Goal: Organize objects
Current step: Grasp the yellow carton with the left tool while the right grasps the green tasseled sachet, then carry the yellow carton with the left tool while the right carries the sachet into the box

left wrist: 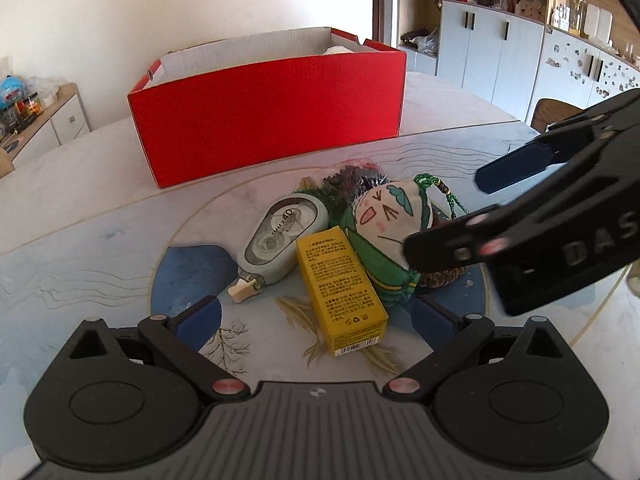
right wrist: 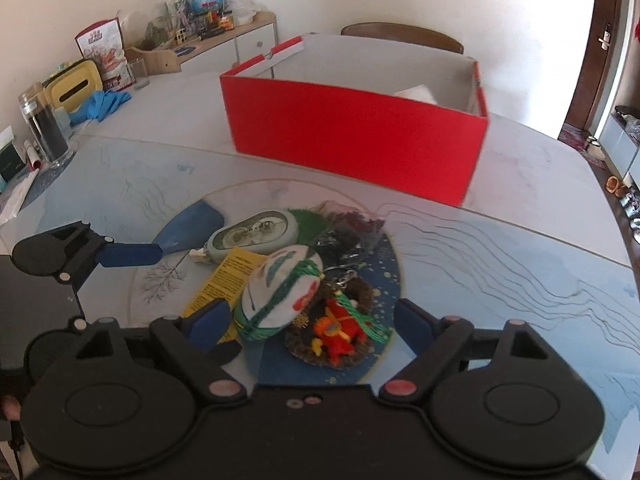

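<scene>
A yellow carton [left wrist: 340,288] lies between the open fingers of my left gripper [left wrist: 318,320]. A pale green correction-tape dispenser [left wrist: 280,236] is just left of it. To its right lies a white cloth sachet [right wrist: 280,296] with a drawn face and green cord. The sachet leans on a brown nest holding a red-orange toy [right wrist: 336,332]. My right gripper [right wrist: 312,320] is open around the sachet and nest, its pads apart from both. A clear bag of dark bits [right wrist: 348,232] sits behind them. The red box [right wrist: 360,136] stands open beyond the pile.
The pile lies on a round painted patch of the table [right wrist: 500,264]. A glass jar [right wrist: 40,128], a yellow tissue holder [right wrist: 76,88] and blue gloves [right wrist: 104,104] stand at the far left. A chair [right wrist: 404,36] is behind the box. White paper [right wrist: 416,92] lies inside it.
</scene>
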